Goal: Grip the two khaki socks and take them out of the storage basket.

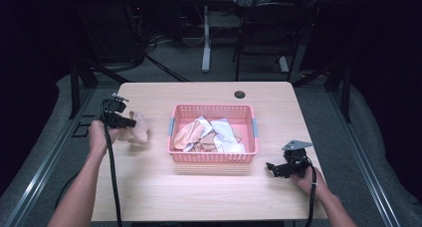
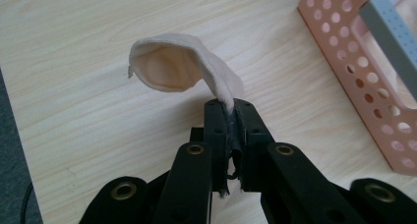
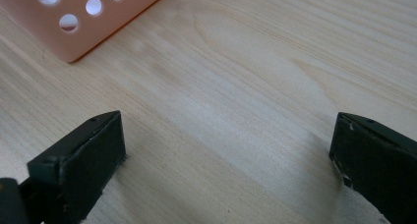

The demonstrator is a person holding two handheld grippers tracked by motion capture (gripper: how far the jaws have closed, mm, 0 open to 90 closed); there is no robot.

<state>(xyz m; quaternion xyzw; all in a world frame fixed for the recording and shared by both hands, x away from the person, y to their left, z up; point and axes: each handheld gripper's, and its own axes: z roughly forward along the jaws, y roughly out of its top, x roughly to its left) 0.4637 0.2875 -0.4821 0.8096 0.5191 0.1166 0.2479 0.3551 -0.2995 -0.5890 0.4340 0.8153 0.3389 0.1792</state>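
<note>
My left gripper (image 1: 130,122) (image 2: 229,105) is shut on a pale peach sock (image 2: 187,67) (image 1: 138,131), which curls up and away from the jaws just above the wooden table (image 1: 149,187), left of the pink basket (image 1: 213,157). The basket (image 2: 354,71) holds several crumpled pieces of cloth (image 1: 209,135) in peach and white. My right gripper (image 1: 272,168) (image 3: 226,150) rests low over the table near the basket's front right corner (image 3: 74,32), jaws wide apart with bare wood between them.
A round black cable hole (image 1: 240,94) sits in the table's far edge. Behind the table stand dark desk legs and chairs (image 1: 206,38). Black cables trail from both grippers toward the near edge.
</note>
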